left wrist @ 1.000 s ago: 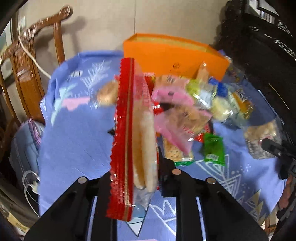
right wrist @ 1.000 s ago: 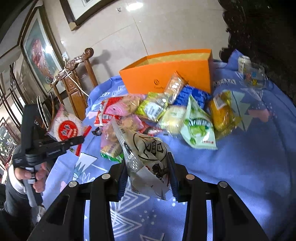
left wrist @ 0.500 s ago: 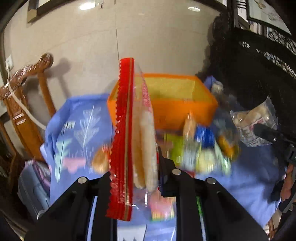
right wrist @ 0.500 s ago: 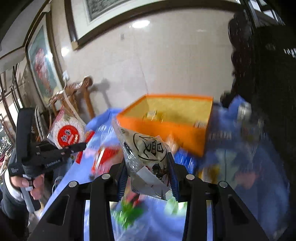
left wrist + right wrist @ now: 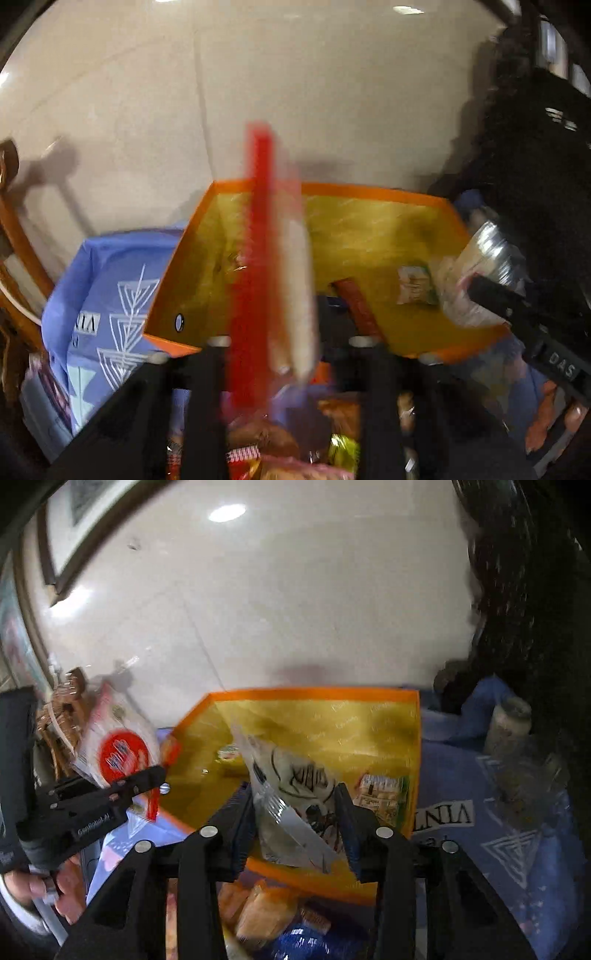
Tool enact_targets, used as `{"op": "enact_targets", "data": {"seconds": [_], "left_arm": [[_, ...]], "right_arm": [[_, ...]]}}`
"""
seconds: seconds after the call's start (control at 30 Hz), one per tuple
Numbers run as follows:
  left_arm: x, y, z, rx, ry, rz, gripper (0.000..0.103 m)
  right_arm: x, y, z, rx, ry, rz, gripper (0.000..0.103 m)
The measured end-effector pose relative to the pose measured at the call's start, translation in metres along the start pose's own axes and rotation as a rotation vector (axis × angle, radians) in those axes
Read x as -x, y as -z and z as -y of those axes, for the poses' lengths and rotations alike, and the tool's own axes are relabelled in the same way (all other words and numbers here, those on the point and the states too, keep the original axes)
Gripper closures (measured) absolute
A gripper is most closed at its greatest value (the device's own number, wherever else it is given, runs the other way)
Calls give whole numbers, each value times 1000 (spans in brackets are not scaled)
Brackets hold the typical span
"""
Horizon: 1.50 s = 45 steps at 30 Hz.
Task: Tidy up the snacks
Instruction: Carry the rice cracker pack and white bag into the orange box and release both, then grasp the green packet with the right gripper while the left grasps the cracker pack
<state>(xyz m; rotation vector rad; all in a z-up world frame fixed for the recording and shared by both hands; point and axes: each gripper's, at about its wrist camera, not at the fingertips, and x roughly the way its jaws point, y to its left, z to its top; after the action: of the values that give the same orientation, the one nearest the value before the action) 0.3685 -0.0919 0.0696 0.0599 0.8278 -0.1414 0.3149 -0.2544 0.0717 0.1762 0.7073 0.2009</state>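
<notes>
A pale, glossy tiled wall (image 5: pixel 295 602) fills the upper half of both views, with ceiling lights reflected on it. A dark-framed picture (image 5: pixel 79 513) hangs at the upper left of the right wrist view. A carved wooden chair (image 5: pixel 14 229) stands at the left edge of the left wrist view. A blue tablecloth (image 5: pixel 491 834) with white triangle patterns and lettering covers the table. On it, at the right of the right wrist view, stands a clear jar (image 5: pixel 508 725), blurred. Dark carved furniture (image 5: pixel 535 166) fills the right side.
</notes>
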Motion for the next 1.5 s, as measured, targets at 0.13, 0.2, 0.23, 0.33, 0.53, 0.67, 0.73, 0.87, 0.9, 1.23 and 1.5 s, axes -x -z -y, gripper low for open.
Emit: {"op": "enact_targets", "data": {"seconds": [0.13,0.2,0.23,0.33,0.53,0.67,0.73,0.87,0.9,1.23,1.5], "left_arm": [[-1,13,0,20,-49,31,4],[5,18,1,3,-52,28,4],[13,22,2,-11,-55,41,4],[33,30,1,-26,-62,49,4],[88,74,-14,-51,-69,69,4],[114,111,-25,-84,-89,67,4],[124,134,-33,-83,-97,59,4],[133,174,-38,-81,-96,41,4],[134,184,-37,-82,-90,41,4],[131,251,-21,-54,-44,-16,4],[128,282,-34,26,-31,-41,4]], "right_arm": [[8,7,3,-18,21,51,41],[19,12,0,2,19,64,38],[26,15,-1,10,16,72,37],[49,27,-4,19,8,76,32],[98,72,-2,21,22,82,20],[120,107,8,-14,42,73,10],[130,125,13,-34,71,75,6],[142,164,21,-69,74,62,6],[143,171,21,-73,73,56,6],[146,241,-11,58,35,-37,6],[121,259,-74,194,-14,-97,6]]}}
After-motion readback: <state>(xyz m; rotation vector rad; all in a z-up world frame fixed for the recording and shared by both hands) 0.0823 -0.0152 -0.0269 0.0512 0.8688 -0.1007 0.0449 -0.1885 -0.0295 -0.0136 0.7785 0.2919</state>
